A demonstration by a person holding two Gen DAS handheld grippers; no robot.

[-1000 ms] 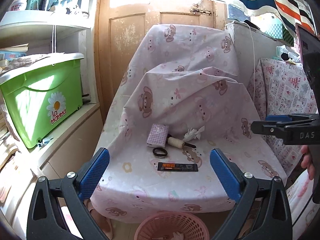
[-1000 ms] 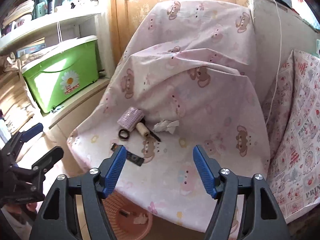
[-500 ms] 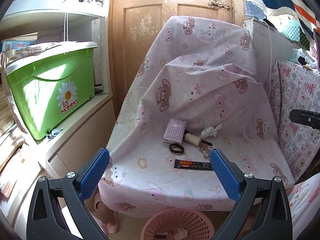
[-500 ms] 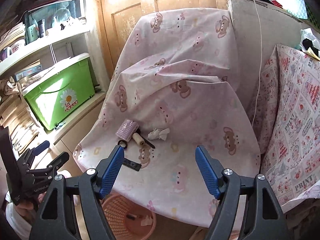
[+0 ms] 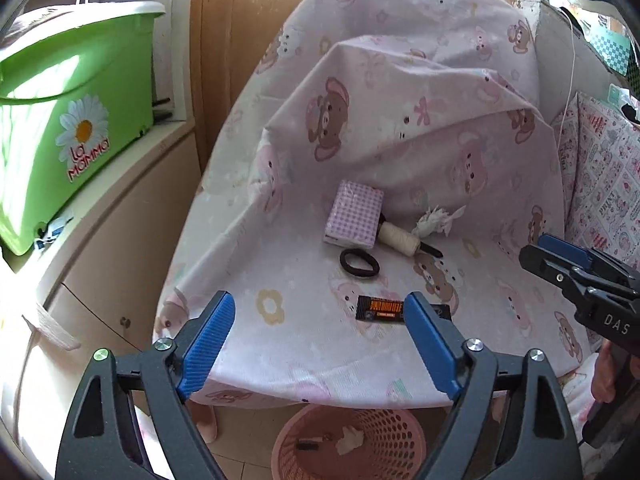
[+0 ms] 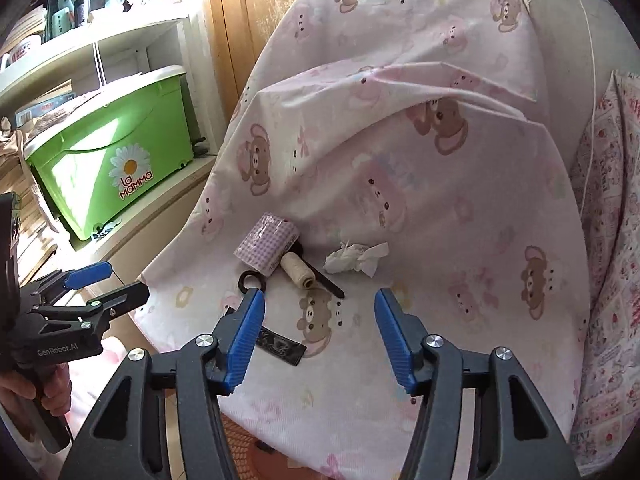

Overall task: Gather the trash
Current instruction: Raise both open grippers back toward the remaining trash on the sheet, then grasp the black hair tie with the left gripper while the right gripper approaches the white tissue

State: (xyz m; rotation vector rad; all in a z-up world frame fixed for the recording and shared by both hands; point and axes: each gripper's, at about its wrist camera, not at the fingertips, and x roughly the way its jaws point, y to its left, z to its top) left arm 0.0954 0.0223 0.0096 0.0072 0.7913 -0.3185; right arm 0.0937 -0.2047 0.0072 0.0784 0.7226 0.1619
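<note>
On the pink bear-print seat cover (image 5: 304,264) lie a black-and-orange wrapper (image 5: 380,309) (image 6: 280,346), a crumpled white tissue (image 5: 436,222) (image 6: 354,259), a black hair tie (image 5: 359,263), a cream thread spool (image 5: 398,236) (image 6: 297,271) and a lilac checked packet (image 5: 354,214) (image 6: 267,246). My left gripper (image 5: 318,336) hovers in front of the wrapper, jaws closing, nothing between them. My right gripper (image 6: 318,330) hangs above the seat short of the tissue, jaws closing, also empty. A pink basket (image 5: 348,440) under the seat edge holds some scraps.
A green lidded box (image 5: 60,120) (image 6: 112,152) sits on a cream cabinet at the left, shelves above it. A wooden door stands behind the chair. A patterned cushion (image 5: 600,184) is at the right. Each view shows the other gripper at its side.
Both grippers have moved down and closer to the seat, and their jaws have narrowed. The items on the seat have not moved.
</note>
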